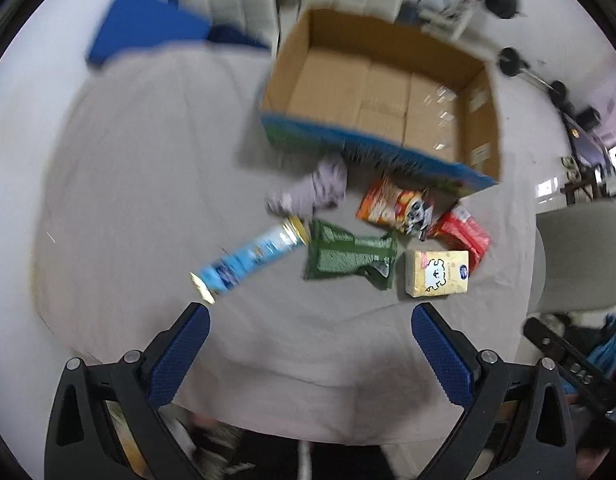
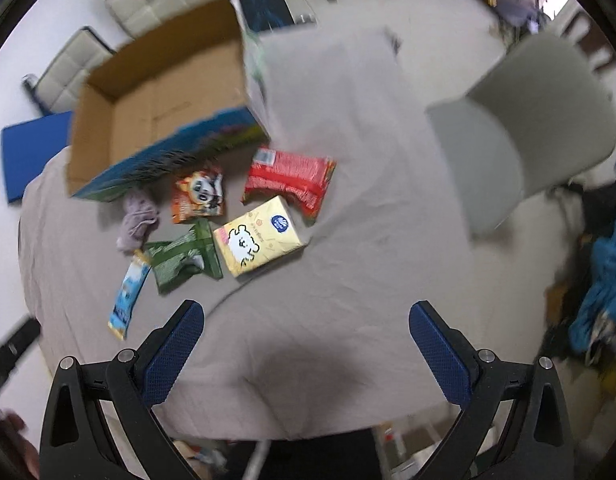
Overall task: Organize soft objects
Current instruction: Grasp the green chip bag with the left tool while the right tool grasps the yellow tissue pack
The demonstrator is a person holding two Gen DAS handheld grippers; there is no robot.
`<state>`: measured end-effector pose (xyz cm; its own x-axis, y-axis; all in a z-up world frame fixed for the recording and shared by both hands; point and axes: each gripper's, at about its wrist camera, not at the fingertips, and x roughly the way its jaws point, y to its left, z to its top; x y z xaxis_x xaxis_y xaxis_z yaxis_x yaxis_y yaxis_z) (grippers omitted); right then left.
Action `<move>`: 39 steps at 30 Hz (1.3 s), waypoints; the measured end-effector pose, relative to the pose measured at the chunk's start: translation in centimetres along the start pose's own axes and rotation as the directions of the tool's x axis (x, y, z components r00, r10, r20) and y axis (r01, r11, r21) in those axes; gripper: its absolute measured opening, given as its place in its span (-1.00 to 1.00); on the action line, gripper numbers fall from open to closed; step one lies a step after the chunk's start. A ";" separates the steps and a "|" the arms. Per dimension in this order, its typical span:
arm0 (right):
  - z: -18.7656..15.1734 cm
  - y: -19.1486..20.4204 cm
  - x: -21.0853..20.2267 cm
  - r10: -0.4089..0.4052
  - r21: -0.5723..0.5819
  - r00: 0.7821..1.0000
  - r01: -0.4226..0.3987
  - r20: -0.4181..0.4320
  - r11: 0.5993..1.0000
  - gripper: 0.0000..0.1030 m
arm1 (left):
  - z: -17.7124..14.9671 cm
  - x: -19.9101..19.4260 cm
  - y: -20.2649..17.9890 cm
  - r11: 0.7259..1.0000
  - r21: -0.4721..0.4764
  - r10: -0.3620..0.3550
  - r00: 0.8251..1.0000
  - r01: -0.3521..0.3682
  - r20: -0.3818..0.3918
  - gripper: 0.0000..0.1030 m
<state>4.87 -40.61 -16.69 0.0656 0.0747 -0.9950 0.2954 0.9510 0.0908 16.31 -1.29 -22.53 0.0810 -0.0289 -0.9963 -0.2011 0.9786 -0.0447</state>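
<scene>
Both grippers hang above the near edge of the bench (image 2: 388, 220), jaws wide apart, nothing in either. Left gripper (image 1: 310, 350), right gripper (image 2: 306, 346). The soft stuff sits in a cluster on the cloth, just in front of the box (image 1: 388, 92), which is open and looks empty. Cluster: purple cloth (image 1: 312, 192) touching the box front, orange pack (image 1: 400, 208), red pack (image 1: 464, 232), green pouch (image 1: 348, 254), yellow tissue pack (image 1: 436, 274), blue tube (image 1: 248, 258). Key relation: everything lies ahead of the jaws, well apart from them, with the box beyond. In the left wrist view the tube is nearest, ahead-left, long axis running diagonally from near-left to far-right; its near end is just beyond the left fingertip. In the right wrist view the tissue pack (image 2: 260, 236) is roughly straight ahead, slightly left of centre, long axis tilted, and the tube (image 2: 130, 294) is far left. My read: left takes tube or pouch, right takes the tissue pack, jaws turned across the short side. Frames are blurred, so fine contact between packs is unclear; the orange pack may be tucked against the box.
</scene>
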 end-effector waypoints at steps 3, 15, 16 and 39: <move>2.3 0.1 5.3 0.024 0.077 0.996 -0.017 -0.087 0.997 1.00 | 1.5 5.1 0.2 0.992 -0.118 -0.057 0.992 0.043 -0.112 0.97; 5.3 1.1 17.0 0.144 0.309 0.945 -0.048 -0.294 0.950 1.00 | 2.5 20.3 1.0 0.795 -0.593 -0.415 0.824 0.123 -0.385 0.87; 5.3 1.3 17.4 0.155 0.320 0.942 -0.054 -0.299 0.946 1.00 | 2.4 20.8 0.9 0.783 -0.610 -0.426 0.818 0.121 -0.385 0.87; 4.7 7.0 19.6 -0.005 -0.024 0.900 -0.006 -0.437 1.000 0.43 | 0.8 17.8 -11.1 0.997 0.042 0.072 0.917 -0.060 -0.392 -0.07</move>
<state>12.68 -33.93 -35.40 -0.3587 0.1934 -0.9132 0.2720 0.9575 0.0960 20.72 -12.50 -39.72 -0.3226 -0.0364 -0.9458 -0.1641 0.9863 0.0180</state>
